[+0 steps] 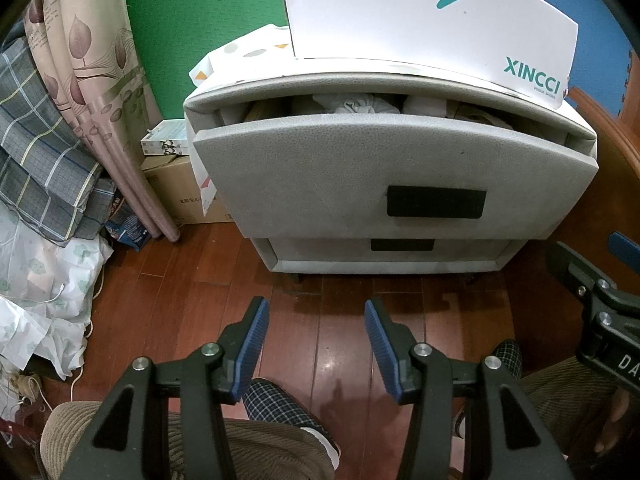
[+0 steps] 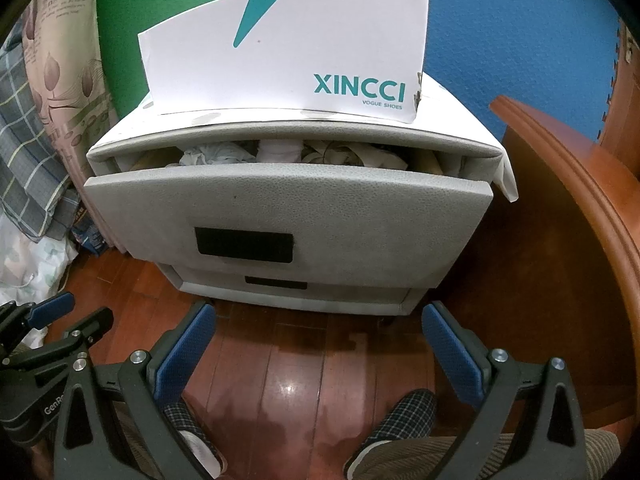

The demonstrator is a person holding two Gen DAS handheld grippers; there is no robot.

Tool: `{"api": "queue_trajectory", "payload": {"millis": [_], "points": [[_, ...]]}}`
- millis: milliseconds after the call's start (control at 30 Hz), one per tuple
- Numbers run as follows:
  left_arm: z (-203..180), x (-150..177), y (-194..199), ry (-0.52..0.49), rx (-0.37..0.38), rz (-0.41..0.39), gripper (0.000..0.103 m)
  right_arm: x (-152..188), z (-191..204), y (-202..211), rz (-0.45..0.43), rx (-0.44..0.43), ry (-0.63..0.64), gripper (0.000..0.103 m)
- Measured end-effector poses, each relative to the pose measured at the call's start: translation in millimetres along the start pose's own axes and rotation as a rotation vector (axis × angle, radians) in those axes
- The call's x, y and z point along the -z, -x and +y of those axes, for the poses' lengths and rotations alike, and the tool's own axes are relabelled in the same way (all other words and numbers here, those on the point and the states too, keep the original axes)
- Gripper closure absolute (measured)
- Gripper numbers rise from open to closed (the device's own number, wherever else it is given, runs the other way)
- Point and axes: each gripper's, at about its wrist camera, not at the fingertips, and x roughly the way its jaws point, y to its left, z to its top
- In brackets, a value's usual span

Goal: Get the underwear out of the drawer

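- Pale crumpled cloth, white and light grey, is the underwear (image 2: 280, 152): it lies bunched in the top drawer (image 1: 396, 168), showing only through the gap along the drawer's upper edge, towards its back. Which bundle is one garment I cannot tell.
- The top drawer stands pulled part-way out of the grey textured nightstand (image 2: 300, 292), most likely so its load can be reached from above; the gap looks narrow yet, so a longer pull on the dark recessed handle (image 2: 244, 245) may be needed first.
- The lower drawer (image 1: 392, 250) sits flush, untouched.
- A white shoe box (image 2: 288, 56) rests on the nightstand's top, its front close to the front edge and right over the gap, so it may crowd a reach from above.
- The left tongs (image 1: 316, 344) hang over the wooden floor (image 1: 320, 344) in front of the nightstand, well apart from the drawer, jaws about half spread with nothing between them.
- The right tongs (image 2: 318, 344) hover likewise, jaws spread wider and bare; both point down and forward, seemingly poised for an approach.
- Checked slippers (image 2: 400, 420) of the person rest on the floor beneath.
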Motion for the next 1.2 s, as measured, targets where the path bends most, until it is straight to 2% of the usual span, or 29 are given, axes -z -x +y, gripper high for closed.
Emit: {"api": "queue_trajectory", "payload": {"millis": [1200], "points": [[2.5,3.9,-1.3,0.003,0.011,0.014,0.052,1.1,-3.0,-0.9,0.007,0.006,-0.011,0.001]]}}
